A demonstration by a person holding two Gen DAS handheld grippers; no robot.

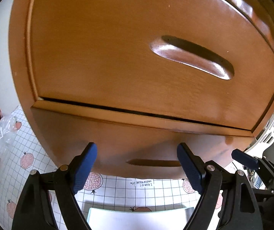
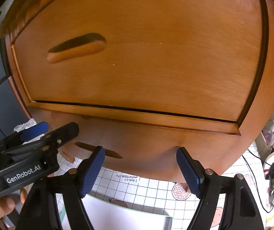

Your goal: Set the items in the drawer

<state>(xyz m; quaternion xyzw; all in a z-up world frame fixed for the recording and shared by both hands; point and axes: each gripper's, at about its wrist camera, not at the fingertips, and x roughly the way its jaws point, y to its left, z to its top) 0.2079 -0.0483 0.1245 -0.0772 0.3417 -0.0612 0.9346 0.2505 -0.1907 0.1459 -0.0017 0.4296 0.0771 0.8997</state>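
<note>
left gripper (image 1: 137, 164): blue-padded fingers (image 1: 85, 164) spread wide, released, nothing between them. right gripper (image 2: 139, 167): blue-padded fingers (image 2: 93, 172) likewise spread and released, empty. both point down at the base of a wooden cabinet (image 1: 18, 57), side by side; the left gripper's body, marked "genrobot.ai", shows at the left edge of the right wrist view, with a hand (image 2: 1, 207) gripping it from below. drawer (image 1: 117, 48): closed, flush in its frame, directly ahead and above both sets of fingers; recessed oval handle (image 1: 192, 57) on its front. a second slot (image 1: 154, 163) sits low in the panel beneath. counter (image 1: 117, 191): white grid cloth with pink fruit print. white flat item (image 1: 137, 218): lies on the counter just below the fingers. crumpled clear plastic bag (image 1: 1, 134): on the counter at far left.
</note>
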